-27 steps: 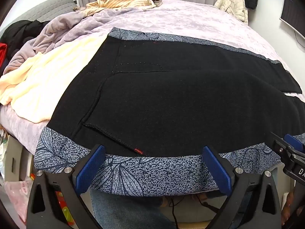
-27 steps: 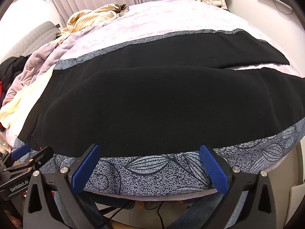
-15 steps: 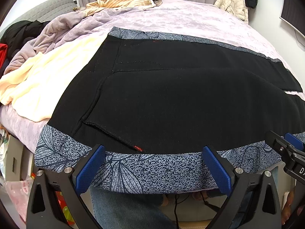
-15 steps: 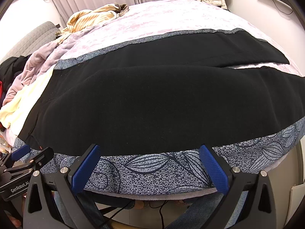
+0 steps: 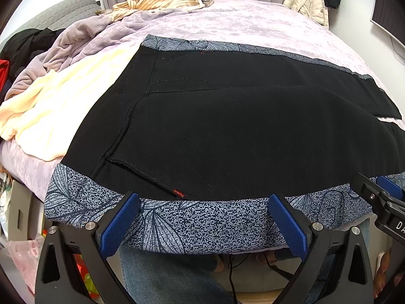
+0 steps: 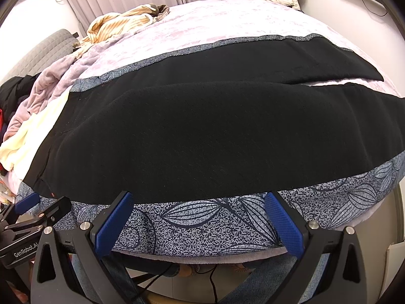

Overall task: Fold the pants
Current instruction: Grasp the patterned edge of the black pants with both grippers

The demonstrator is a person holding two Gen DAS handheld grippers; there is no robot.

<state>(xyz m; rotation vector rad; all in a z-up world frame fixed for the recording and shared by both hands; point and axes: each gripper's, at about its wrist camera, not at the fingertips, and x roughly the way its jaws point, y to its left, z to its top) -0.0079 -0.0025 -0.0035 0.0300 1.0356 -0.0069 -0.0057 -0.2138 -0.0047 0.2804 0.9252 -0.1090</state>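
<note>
The black pants (image 5: 227, 131) lie spread flat across the bed, waist at the left, legs running right, with a small red tag (image 5: 178, 192) near the front. A blue-grey leaf-patterned band (image 5: 192, 225) borders their near edge and hangs over the bed's front. My left gripper (image 5: 202, 202) is open just in front of this band near the waist, nothing between its blue pads (image 5: 119, 225). My right gripper (image 6: 197, 200) is open over the same band (image 6: 202, 225) further along the leg (image 6: 215, 136). Each gripper shows at the other view's edge.
A cream blanket (image 5: 58, 111) and a lilac throw (image 5: 71, 45) are piled left of the pants. A striped yellow garment (image 5: 157, 0) lies at the far side of the lilac bedspread (image 5: 253, 27). A person's jeans-clad legs (image 5: 172, 278) and cables show below the bed edge.
</note>
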